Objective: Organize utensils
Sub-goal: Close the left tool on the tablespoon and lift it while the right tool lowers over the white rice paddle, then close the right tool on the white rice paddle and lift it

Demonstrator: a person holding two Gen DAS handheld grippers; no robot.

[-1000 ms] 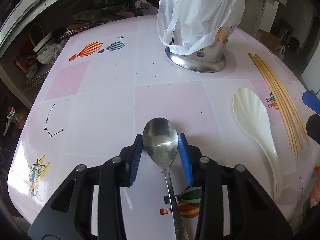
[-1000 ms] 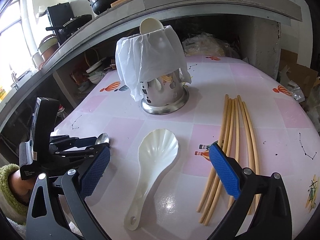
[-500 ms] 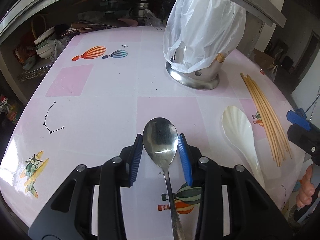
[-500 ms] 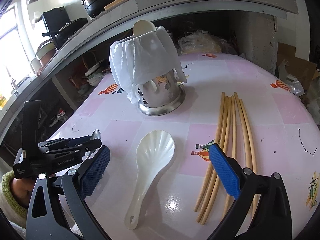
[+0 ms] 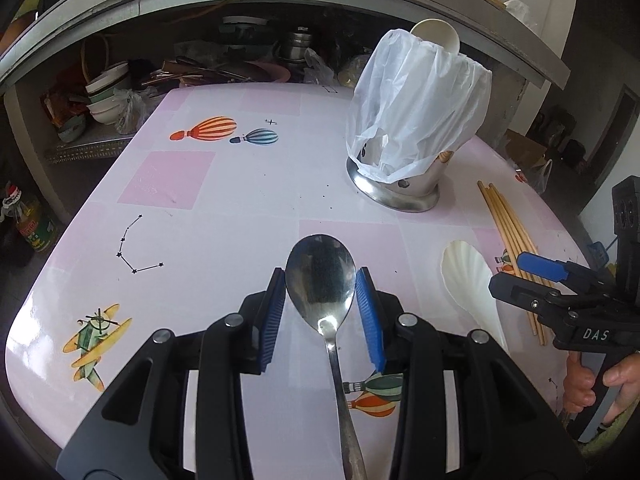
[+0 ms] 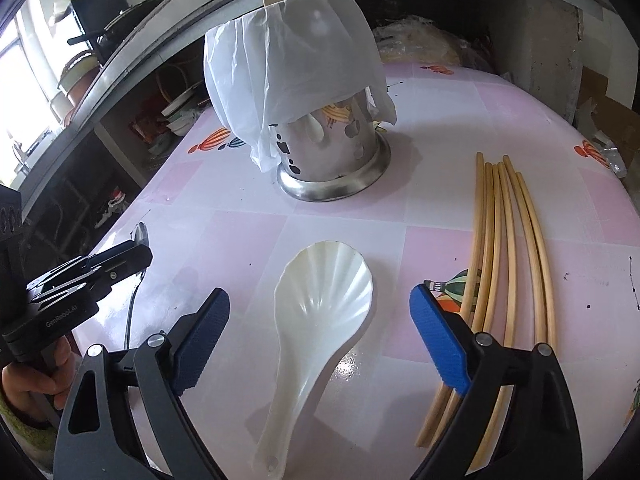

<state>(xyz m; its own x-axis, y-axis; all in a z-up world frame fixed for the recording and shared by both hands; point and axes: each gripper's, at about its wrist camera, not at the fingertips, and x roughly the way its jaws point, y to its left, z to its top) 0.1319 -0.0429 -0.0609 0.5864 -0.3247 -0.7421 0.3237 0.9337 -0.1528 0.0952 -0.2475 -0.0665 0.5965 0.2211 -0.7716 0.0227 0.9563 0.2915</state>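
The left tongs (image 5: 320, 312) pinch a metal spoon (image 5: 322, 280) by the sides of its bowl, with the handle running back under the tool toward the near edge. The right tongs (image 6: 316, 338) stand spread but are closing, straddling the white shell-shaped scoop (image 6: 320, 304) that lies flat on the tabletop (image 5: 240, 208); their pads do not touch it yet.

The spoon's bowl is smooth and rounded, so I judge it could slip or swivel in that sideways pinch on the way to the steel utensil holder (image 6: 332, 160) at the far side. A white plastic bag (image 6: 288, 68) drapes over the holder's mouth and may snag whatever is dropped in. The scoop is thin and lies flat, so the closing pads might skid off its rim, or nudge the chopsticks (image 6: 508, 248) just to its right.

The holder's opening is hidden by the bag. The spoon's handle end is cut off.
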